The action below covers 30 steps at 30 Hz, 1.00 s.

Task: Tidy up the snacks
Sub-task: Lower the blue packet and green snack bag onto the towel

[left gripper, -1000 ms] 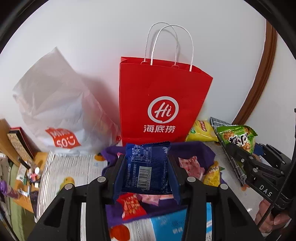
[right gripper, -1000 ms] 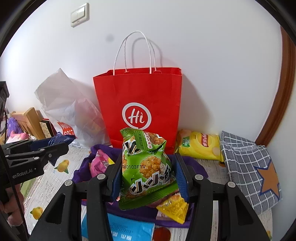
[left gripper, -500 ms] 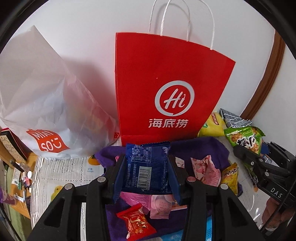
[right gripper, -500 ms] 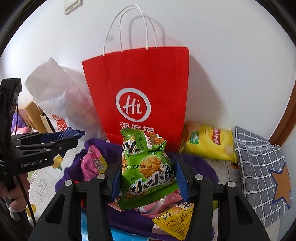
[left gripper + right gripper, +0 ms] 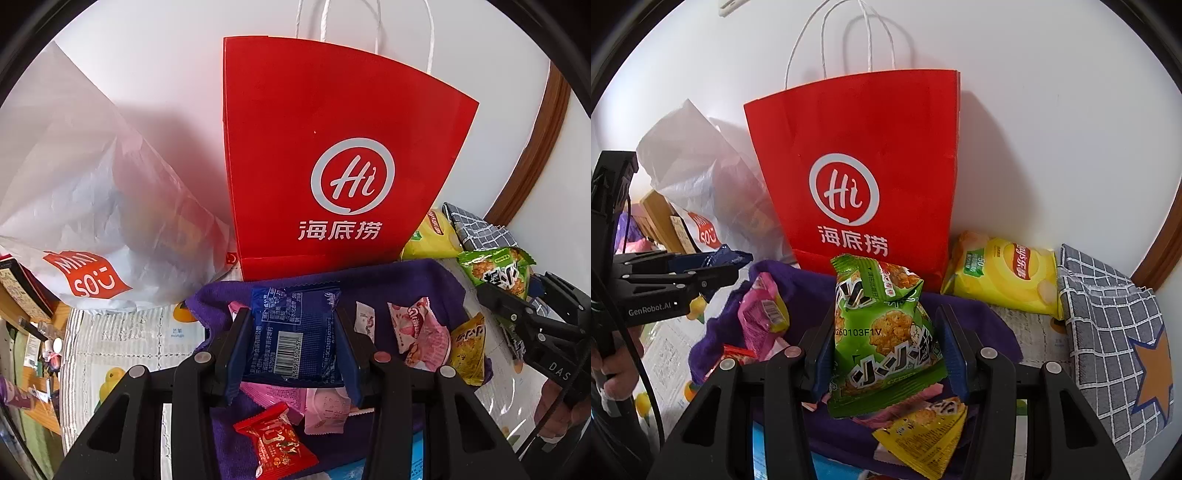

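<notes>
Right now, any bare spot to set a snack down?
Bare: the fruit-print mat between the white plastic bag and the purple cloth; a small strip between cloth and checked cloth, below the yellow chips. The purple cloth is crowded.

My left hand-held gripper (image 5: 293, 339) is raised and level, its two black fingers pressed against the sides of a dark blue foil snack packet with a barcode (image 5: 294, 334), blue pads flat on it. My right hand-held gripper (image 5: 886, 345) sits just as level, its fingers clamped on a green puffed snack bag with bold black lettering (image 5: 882, 336). Each tool shows at the edge of the other's view, with my bare hand (image 5: 617, 373) wrapped around the left one's handle.
</notes>
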Each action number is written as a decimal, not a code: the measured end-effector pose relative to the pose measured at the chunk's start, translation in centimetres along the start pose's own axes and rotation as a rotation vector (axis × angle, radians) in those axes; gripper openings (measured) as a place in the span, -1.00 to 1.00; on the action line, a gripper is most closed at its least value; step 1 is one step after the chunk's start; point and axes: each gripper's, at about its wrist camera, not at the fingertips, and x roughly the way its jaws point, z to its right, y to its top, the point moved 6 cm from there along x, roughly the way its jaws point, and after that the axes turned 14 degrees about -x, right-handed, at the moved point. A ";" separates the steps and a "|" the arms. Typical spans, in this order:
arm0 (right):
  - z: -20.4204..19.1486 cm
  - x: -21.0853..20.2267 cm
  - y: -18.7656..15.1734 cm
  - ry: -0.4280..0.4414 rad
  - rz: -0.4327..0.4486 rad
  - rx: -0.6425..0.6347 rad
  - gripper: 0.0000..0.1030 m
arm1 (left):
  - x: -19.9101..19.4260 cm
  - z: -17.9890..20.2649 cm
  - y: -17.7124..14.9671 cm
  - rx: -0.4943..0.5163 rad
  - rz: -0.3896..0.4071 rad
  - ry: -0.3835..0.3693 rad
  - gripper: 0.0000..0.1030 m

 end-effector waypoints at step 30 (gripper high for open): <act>0.3 6.3 -3.7 0.029 -0.182 0.015 -0.02 | 2.4 -0.7 -0.8 -0.017 -0.073 0.023 -0.20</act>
